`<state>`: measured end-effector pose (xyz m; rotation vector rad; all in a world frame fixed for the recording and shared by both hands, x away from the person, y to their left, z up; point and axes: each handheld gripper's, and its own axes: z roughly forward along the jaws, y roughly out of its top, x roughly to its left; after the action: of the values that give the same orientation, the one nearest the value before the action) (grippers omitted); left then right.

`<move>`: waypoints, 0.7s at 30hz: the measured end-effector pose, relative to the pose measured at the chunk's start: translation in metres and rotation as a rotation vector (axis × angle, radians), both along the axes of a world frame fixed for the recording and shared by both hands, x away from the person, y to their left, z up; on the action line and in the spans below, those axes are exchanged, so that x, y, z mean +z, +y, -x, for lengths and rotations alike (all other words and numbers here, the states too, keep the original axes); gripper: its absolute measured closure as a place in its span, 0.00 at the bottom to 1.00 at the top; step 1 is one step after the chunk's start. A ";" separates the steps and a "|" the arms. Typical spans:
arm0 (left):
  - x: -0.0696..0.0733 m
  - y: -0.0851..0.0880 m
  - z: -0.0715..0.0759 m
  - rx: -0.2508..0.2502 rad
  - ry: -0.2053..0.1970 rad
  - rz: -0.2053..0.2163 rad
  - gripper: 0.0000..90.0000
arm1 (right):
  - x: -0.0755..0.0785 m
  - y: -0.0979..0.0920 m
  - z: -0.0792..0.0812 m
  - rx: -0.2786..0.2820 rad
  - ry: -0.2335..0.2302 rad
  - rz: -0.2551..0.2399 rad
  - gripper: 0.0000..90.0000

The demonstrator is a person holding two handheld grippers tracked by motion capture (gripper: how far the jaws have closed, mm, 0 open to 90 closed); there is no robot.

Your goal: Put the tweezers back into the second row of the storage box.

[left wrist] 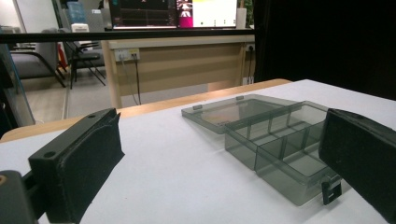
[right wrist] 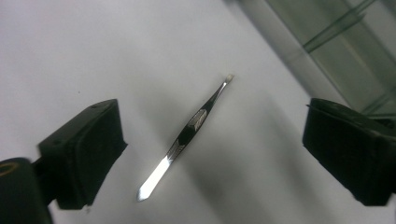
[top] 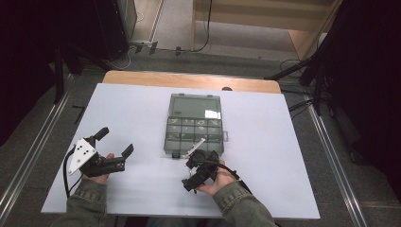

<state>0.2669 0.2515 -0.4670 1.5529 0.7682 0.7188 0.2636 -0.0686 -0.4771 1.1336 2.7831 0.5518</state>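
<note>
1. Surface is a white table top [top: 142, 118] with a strip of wood along its far edge. It stands on a grey floor, with metal rails running along either side

2. Room-wise, the left gripper view looks past the table to a light wooden desk [left wrist: 182, 65] with cables hanging off it, a couple of lit screens [left wrist: 177, 11] on top and some chairs off to the left. Right side of the room is just dark

3. Middle of the table there's a smoky see-through organizer box [top: 195, 136], lid [top: 196, 107] flipped open and lying flat behind it. Compartments are visible, but I can't tell whether anything's in them

4. The tweezers [right wrist: 184, 137] lie flat on the white surface just beside the box's near edge, silver with a dark patterned grip in the middle. In the high view they're the thin bright sliver right by the box

5. Left gripper [top: 115, 142] sits over the left part of the table, well apart from the box, jaws spread wide with nothing between them

6. Right gripper [right wrist: 212, 154] is also wide open, hovering over the tweezers with one jaw on either side. Neither jaw is touching them, so nothing is gripped
</note>
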 end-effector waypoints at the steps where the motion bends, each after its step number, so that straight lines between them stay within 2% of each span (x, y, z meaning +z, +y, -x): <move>1: 0.000 0.000 0.000 -0.001 -0.001 0.001 0.00 | -0.001 0.002 0.000 -0.013 0.010 0.016 0.14; 3: 0.000 0.000 0.000 0.000 -0.001 0.003 0.00 | -0.001 0.006 0.000 -0.044 0.044 0.057 0.23; 4: 0.000 0.000 0.000 -0.001 0.000 0.003 0.00 | -0.001 0.009 0.001 -0.071 0.068 0.086 0.35; 5: 0.000 0.000 0.000 0.000 0.000 0.003 0.00 | -0.001 0.009 0.001 -0.071 0.068 0.086 0.35; 6: 0.000 0.000 0.000 0.000 0.000 0.001 0.00 | -0.001 0.011 0.002 -0.083 0.089 0.099 0.45; 7: 0.000 0.000 0.000 0.000 0.000 0.001 0.00 | -0.001 0.011 0.002 -0.083 0.089 0.099 0.45; 8: 0.000 0.000 0.000 -0.001 0.000 0.001 0.00 | -0.001 0.012 0.002 -0.086 0.093 0.108 0.50; 9: 0.000 0.000 0.000 0.000 0.000 0.002 0.00 | 0.000 0.014 0.003 -0.095 0.098 0.119 0.63; 10: 0.000 0.000 0.000 -0.001 0.000 0.002 0.00 | 0.000 0.014 0.003 -0.095 0.098 0.119 0.63; 11: 0.000 0.000 0.000 -0.001 0.000 0.002 0.00 | 0.000 0.015 0.003 -0.102 0.092 0.130 0.72; 12: 0.000 0.000 0.000 -0.001 0.001 0.001 0.00 | 0.000 0.016 0.003 -0.102 0.088 0.132 0.84; 13: 0.000 0.000 0.000 -0.001 0.001 0.002 0.00 | 0.001 0.017 0.003 -0.098 0.106 0.130 0.95; 16: 0.000 0.000 0.000 -0.001 0.001 0.002 0.00 | 0.001 0.017 0.003 -0.099 0.104 0.132 0.96; 21: 0.000 0.000 0.000 0.000 0.001 0.003 0.00 | 0.001 0.014 0.001 -0.082 0.127 0.116 0.96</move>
<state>0.2669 0.2516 -0.4669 1.5505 0.7693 0.7170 0.2623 -0.0547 -0.4757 1.2930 2.8150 0.3168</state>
